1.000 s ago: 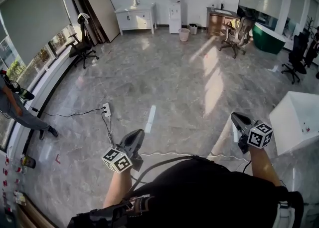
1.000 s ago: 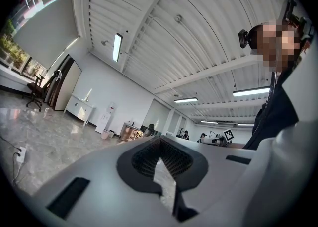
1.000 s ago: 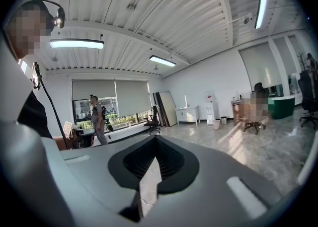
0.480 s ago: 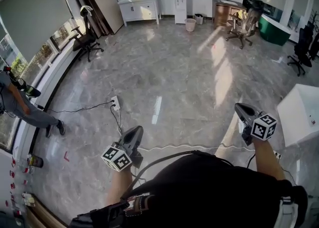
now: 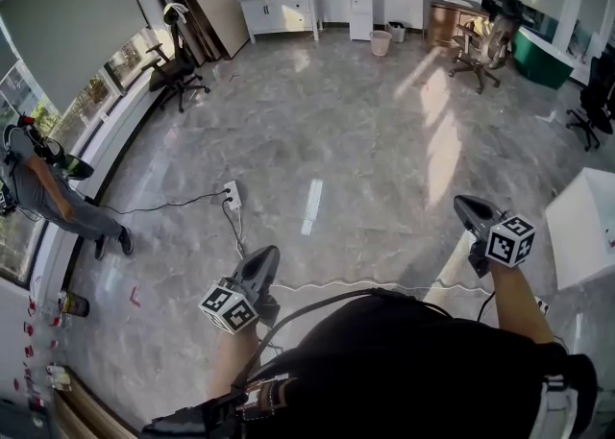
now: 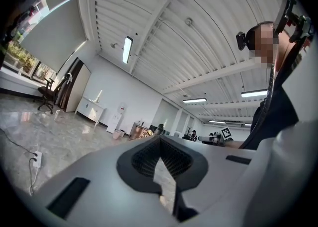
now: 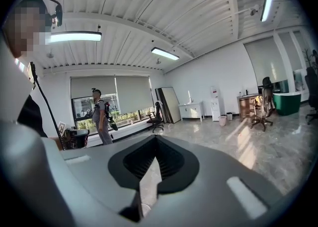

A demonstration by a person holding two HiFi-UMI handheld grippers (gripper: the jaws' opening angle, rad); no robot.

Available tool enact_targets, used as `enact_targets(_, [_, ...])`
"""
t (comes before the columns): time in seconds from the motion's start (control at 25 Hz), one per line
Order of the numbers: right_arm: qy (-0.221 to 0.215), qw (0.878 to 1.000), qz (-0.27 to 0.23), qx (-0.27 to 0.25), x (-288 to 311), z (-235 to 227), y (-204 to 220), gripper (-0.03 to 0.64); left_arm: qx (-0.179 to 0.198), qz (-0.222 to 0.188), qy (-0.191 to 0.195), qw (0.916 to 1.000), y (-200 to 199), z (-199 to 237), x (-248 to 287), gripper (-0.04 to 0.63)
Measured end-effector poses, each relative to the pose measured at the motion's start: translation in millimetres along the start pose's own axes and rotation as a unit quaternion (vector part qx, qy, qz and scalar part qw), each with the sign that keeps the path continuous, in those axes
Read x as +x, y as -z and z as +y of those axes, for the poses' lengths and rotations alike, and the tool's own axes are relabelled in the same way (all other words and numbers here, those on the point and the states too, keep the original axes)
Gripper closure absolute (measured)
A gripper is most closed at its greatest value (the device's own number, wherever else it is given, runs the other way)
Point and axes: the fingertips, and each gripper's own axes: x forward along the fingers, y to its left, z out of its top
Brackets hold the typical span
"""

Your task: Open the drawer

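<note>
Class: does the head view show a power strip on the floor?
Yes, a white power strip lies on the marble floor, cable attached.

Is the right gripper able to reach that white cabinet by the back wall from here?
Probably not yet. The white cabinet stands far off, with a long stretch of open floor between it and the right gripper. Nothing blocks the path; it just looks too far.

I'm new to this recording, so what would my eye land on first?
Two shut, empty grippers reach out at the bottom, the left gripper and right gripper, over a glossy marble floor. A white cabinet stands at the far end, and a person is at the left edge.
</note>
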Motion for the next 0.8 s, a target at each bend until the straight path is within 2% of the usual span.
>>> enact_targets(0.24, [-0.034,0.999,0.002,0.003,49,-48,-12,0.615,0.003,-0.015,-0.026,0.9996,-3,20,41,0.595])
enact_targets(0.6, [-0.076,0.997,-0.004,0.000,115,-175,-70,0.615,0.006,-0.044,-0.066,0.9968,-27,32,168,0.595])
enact_targets(0.8, [-0.089,0.996,-0.005,0.005,148,-235,-90,0.615,0.010,-0.044,-0.068,0.9967,-35,40,241,0.595])
